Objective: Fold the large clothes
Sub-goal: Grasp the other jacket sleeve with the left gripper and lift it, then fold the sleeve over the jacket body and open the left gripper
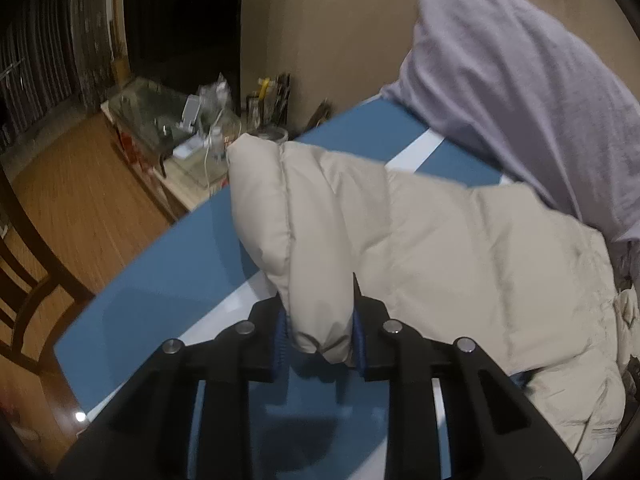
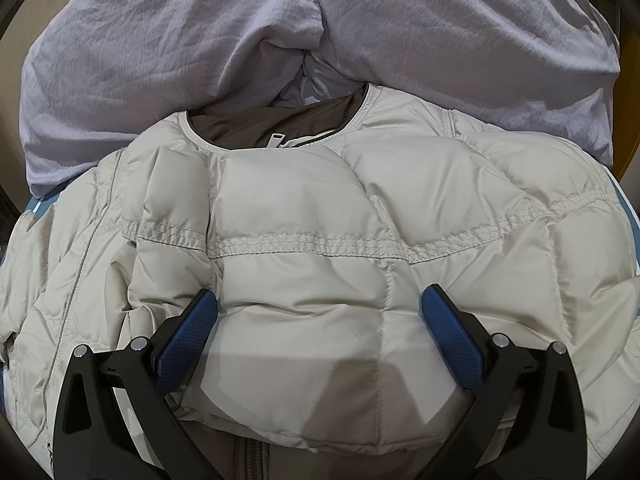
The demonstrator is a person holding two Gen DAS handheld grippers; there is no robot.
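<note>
The cream puffer jacket (image 2: 320,240) is lying on the blue table (image 1: 160,280), its collar end butting against a lilac garment (image 2: 160,60) heaped behind it. The left hand-held gripper (image 1: 320,328) is pinching a padded sleeve (image 1: 304,240) (blue pads squeezing both sides). The right hand-held gripper (image 2: 320,320) is hanging spread wide over the jacket's back, gripping nothing. A cluttered glass side table (image 1: 168,128) and a wooden chair (image 1: 28,280) are standing beyond the table's edge.
</note>
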